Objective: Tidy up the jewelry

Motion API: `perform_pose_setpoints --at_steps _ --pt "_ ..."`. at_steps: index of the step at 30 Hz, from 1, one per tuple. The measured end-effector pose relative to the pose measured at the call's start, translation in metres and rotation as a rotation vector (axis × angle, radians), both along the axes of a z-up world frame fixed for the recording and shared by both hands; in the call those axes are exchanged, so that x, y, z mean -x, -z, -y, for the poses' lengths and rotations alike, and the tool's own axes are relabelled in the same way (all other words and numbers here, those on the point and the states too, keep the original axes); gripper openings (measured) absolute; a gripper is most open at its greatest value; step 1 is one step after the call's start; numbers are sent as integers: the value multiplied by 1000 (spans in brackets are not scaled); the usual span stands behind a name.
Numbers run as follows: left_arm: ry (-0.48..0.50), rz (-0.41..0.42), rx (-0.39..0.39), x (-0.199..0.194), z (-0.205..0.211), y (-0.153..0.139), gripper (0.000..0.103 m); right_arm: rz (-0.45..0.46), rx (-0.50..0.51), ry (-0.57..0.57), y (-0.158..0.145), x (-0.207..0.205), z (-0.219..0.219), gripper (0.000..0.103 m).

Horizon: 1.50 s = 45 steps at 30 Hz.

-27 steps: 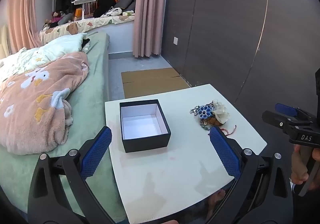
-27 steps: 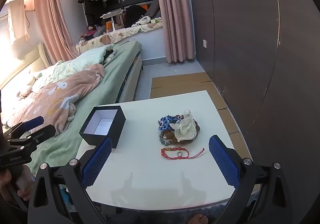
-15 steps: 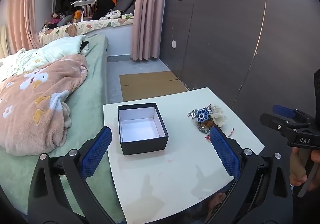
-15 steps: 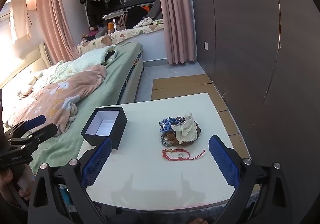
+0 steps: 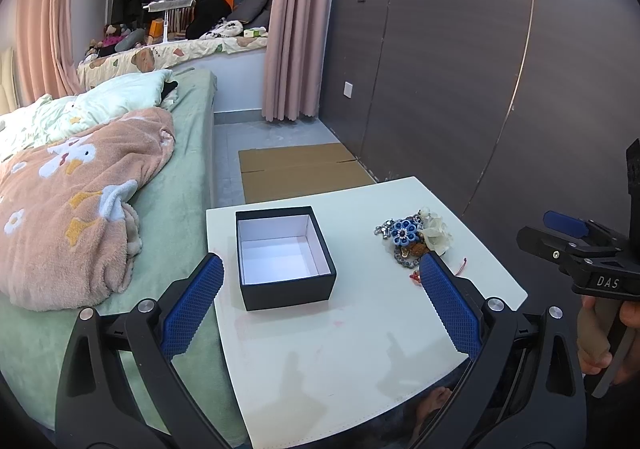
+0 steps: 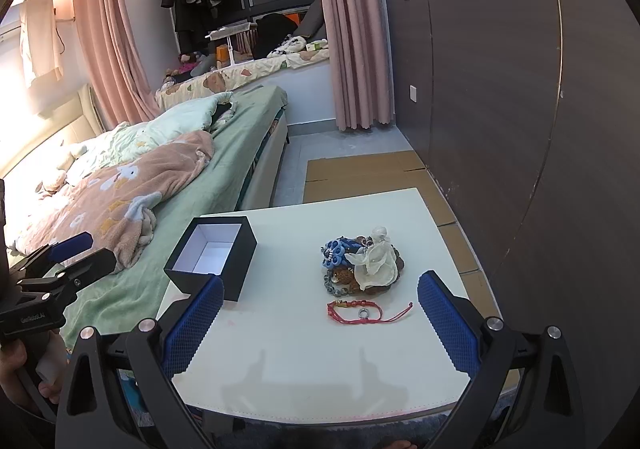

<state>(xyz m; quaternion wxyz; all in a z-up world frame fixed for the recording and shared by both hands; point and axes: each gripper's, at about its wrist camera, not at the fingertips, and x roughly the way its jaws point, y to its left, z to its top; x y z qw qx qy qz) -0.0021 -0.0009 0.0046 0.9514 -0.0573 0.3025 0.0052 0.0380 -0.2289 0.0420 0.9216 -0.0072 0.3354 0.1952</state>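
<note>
Both views have drifted slightly; nothing on the white bench [image 6: 304,349] has moved. Right gripper [image 6: 318,315] and left gripper [image 5: 320,299] hover with fingers spread, empty. Red braided cord bracelet [image 6: 366,311] lies at lower centre of the right view, between the fingers (light, limp, snaggy; pinch mid-cord), below the tangled jewelry heap [image 6: 360,265]. Empty black cardboard box [image 5: 282,255] sits centre-left.

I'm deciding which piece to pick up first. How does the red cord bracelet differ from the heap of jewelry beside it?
The thin red cord bracelet lies flat and alone; the heaped jewelry pile stands taller, with pieces stacked and tangled. The bracelet is one colour with a small metal ring; the pile mixes a blue flower, a white piece and brown beads. Both rest on the white table, outside the open black box.
</note>
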Motion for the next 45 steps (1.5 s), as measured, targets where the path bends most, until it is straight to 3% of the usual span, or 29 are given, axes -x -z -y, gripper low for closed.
perform_pose_setpoints --at_steps 45 --pt "-13 15 30 0 -7 0 98 2 3 0 4 -3 -5 95"
